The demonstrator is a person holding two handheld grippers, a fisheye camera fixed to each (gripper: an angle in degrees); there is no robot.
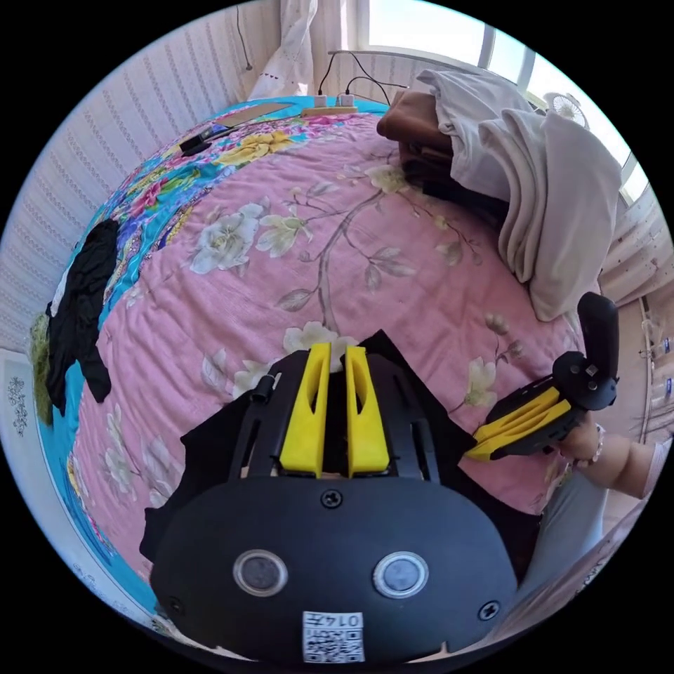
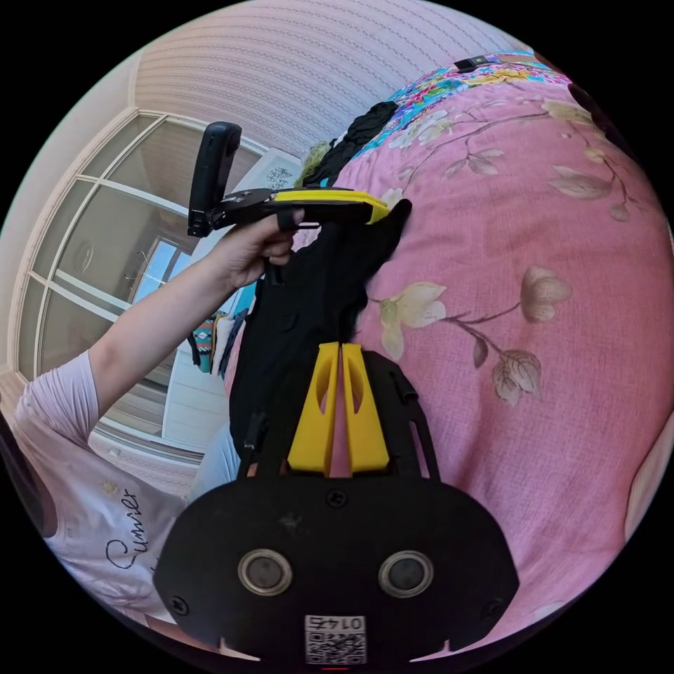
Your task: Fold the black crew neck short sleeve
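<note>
A person stands at the near edge of a bed covered by a pink floral quilt, holding 1 yellow-jawed gripper in each hand. Between the 2 grippers hangs the black short-sleeve shirt, gathered and held up at the bed's edge, with part of it resting on the quilt.

In the left gripper view, the left gripper has its jaws pressed nearly together with black cloth around and beneath them; it appears to be pinching an edge of the shirt. The right gripper shows at the lower right of that view, its jaws drawn together on the cloth's far edge, the person's hand behind it.

In the right gripper view, the right gripper's jaws sit almost closed, black fabric meeting their tips. The left gripper in that view is held level above, the shirt drooping from it.

Further off lie a heap of pale and brown clothes and another dark garment at the bed's far side.

The step looks like carrying the shirt out to lay it flat. To do it well, both pinches should hold firm, the grippers should move apart until the held edge is taut, then lower the cloth onto open quilt away from the heap.
</note>
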